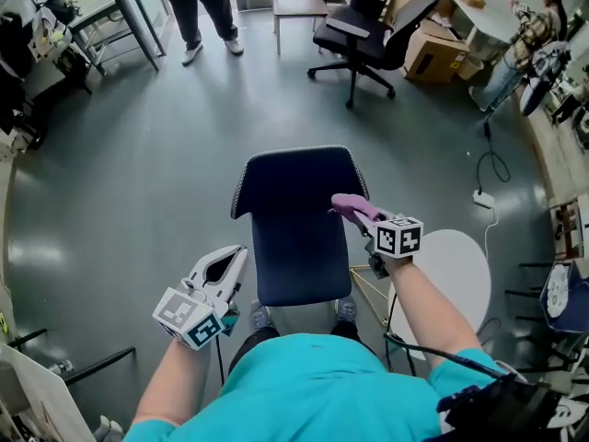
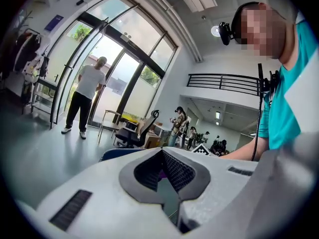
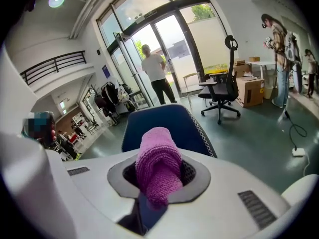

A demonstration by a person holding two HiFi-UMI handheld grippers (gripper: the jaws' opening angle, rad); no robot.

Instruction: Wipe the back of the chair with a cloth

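Observation:
The dark blue chair back (image 1: 299, 219) stands upright right in front of me, and shows in the right gripper view (image 3: 192, 123) too. My right gripper (image 1: 363, 215) is shut on a folded purple knitted cloth (image 1: 350, 206), which it holds against the chair back's upper right edge. In the right gripper view the cloth (image 3: 158, 158) bulges out between the jaws of this gripper (image 3: 158, 178). My left gripper (image 1: 232, 263) hangs low at the chair's left side, apart from it, shut and holding nothing. In its own view the left gripper (image 2: 167, 176) points over a sliver of the blue chair (image 2: 117, 153).
A white round table (image 1: 456, 270) stands close on my right. A black office chair (image 1: 373, 35) and cardboard boxes (image 1: 433, 53) are farther back. One person stands by the glass doors (image 1: 204, 7), another at the far right (image 1: 534, 26). A power strip (image 1: 483, 196) lies on the floor.

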